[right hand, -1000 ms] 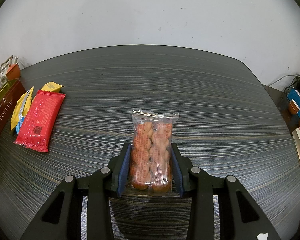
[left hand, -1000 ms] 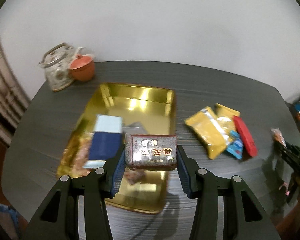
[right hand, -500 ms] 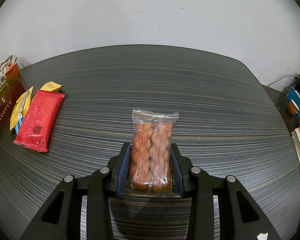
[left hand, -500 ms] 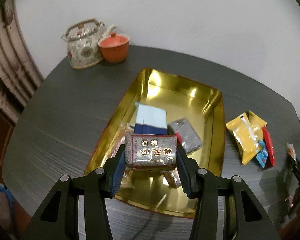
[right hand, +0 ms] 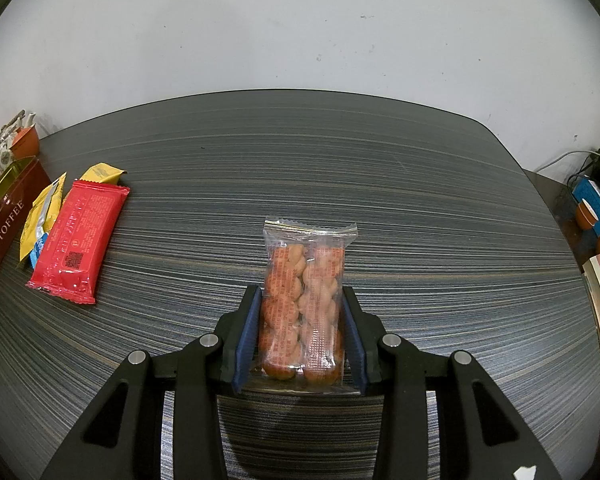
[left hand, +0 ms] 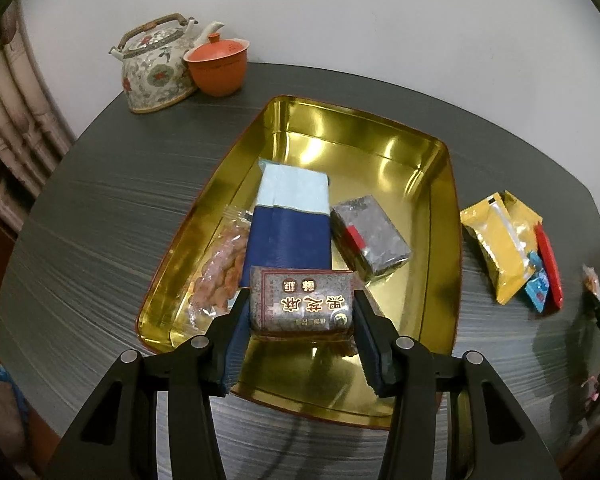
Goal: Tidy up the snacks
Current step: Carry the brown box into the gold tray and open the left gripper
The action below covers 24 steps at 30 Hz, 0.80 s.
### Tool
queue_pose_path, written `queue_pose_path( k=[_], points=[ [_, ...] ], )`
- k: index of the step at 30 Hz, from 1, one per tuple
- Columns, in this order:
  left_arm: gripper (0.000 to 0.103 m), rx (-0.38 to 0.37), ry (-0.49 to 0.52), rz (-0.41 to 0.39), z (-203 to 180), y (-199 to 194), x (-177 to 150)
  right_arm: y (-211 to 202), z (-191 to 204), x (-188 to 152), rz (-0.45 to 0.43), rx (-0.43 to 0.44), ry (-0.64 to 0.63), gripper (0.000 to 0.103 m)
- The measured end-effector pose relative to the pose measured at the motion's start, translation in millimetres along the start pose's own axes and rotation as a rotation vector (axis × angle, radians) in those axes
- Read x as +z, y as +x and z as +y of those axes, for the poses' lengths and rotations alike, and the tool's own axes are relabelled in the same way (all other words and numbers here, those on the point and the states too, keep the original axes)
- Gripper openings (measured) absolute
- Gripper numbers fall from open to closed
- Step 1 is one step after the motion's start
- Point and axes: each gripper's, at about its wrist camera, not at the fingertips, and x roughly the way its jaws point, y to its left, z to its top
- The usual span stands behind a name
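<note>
Left claw [left hand: 302, 334], left wrist view: jaws closed partway on a dark printed packet [left hand: 302, 300], pads pressing both its short ends. Packet hangs over the near end of the gold tin tray [left hand: 440, 208], which sits on the dark table [left hand: 120, 200]. Already in the tray: a blue-and-pale-blue packet [left hand: 290, 216] at centre, a clear bag of orange twists [left hand: 220, 268] at its left, a grey foil block [left hand: 370, 240] at its right. Far right end of tray is bare. On the table right of the tray: yellow packets [left hand: 496, 240], with a red one partly seen beside them. Teapot [left hand: 156, 64] and orange cup [left hand: 216, 66] at far left.

Right claw [right hand: 302, 332], right wrist view: jaws narrow, clamped on a clear pack of twisted biscuits [right hand: 304, 300], pads on its long edges. Whether the pack rests on the table or hangs just above it, cannot tell. Red packet [right hand: 78, 240] lies well to the left, near the tray's brown side.

Step in hand, as I judge: placing the dark packet into the tray. Next calls for lowering onto bare gold floor at the near end, then opening the jaws; the biscuit pack follows.
</note>
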Motion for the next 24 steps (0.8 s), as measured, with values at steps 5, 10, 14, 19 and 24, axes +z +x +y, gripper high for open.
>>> queue_pose_path(
  k=[5, 10, 14, 19, 24],
  points=[
    [0.049, -0.005, -0.015, 0.009, 1.9, 6.5, 1.4, -0.1, -0.1, 0.0, 0.000, -0.002, -0.001, 0.036],
    [0.049, 0.004, -0.013, 0.013, 1.9, 8.4, 2.3, 0.6, -0.7, 0.0, 0.000, 0.000, 0.000, 0.037],
    [0.049, 0.011, 0.005, 0.009, 0.3, 7.0, 2.9, 0.4, -0.8, -0.1, 0.000, 0.000, 0.000, 0.037],
    [0.050, 0.012, 0.018, 0.011, -2.0, 3.0, 2.7, 0.1, -0.9, 0.1, 0.001, 0.000, 0.000, 0.037],
    [0.050, 0.000, 0.024, 0.010, -0.8, -3.3, 1.5, 0.2, -0.9, 0.2, 0.001, -0.001, 0.000, 0.037]
  ],
)
